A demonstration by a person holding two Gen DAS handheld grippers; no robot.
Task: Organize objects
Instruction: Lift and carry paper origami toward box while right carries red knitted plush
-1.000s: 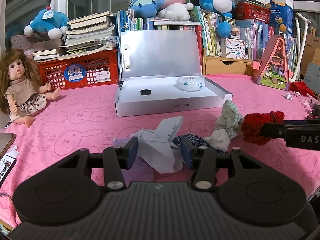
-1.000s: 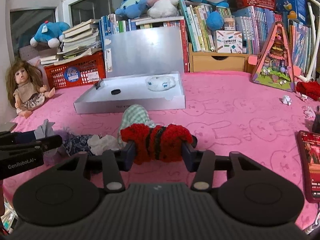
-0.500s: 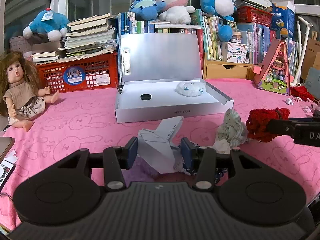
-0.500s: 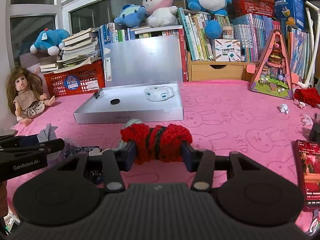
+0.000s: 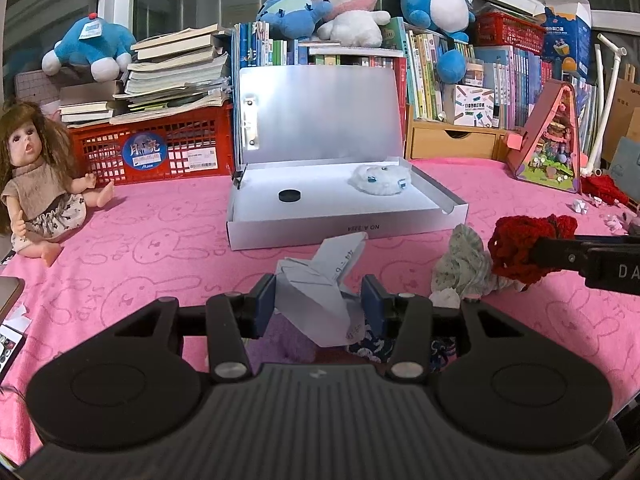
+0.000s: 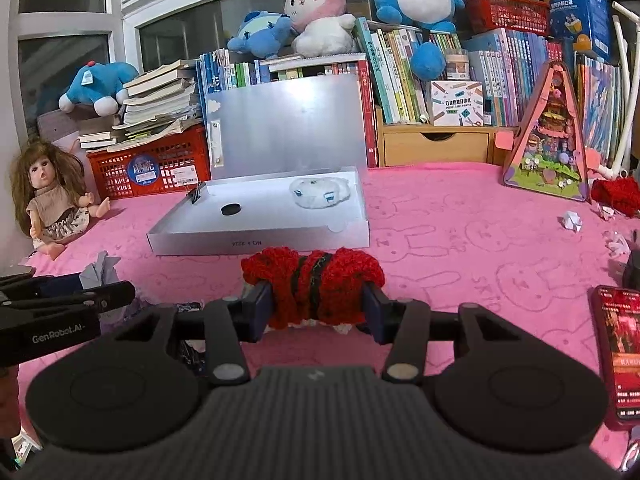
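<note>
My left gripper (image 5: 318, 306) is shut on a folded grey paper bird (image 5: 320, 288) and holds it above the pink cloth. My right gripper (image 6: 316, 306) is shut on a red knitted piece (image 6: 312, 280) with a dark band; it also shows at the right in the left wrist view (image 5: 528, 248). An open silver box (image 5: 340, 200) stands ahead with its lid up. Inside it lie a black disc (image 5: 289, 196) and a white fluffy item (image 5: 380, 180). The box also shows in the right wrist view (image 6: 260, 216).
A green-checked cloth bundle (image 5: 464, 268) and dark patterned cloth (image 5: 368, 348) lie near my left gripper. A doll (image 5: 36, 184) sits at the left. A red phone (image 6: 620, 344) lies at the right. Red crate (image 5: 160, 148), books and plush toys line the back.
Both grippers have risen and moved toward the silver box, each keeping its hold. The cloth bundles now sit lower and nearer in view.
</note>
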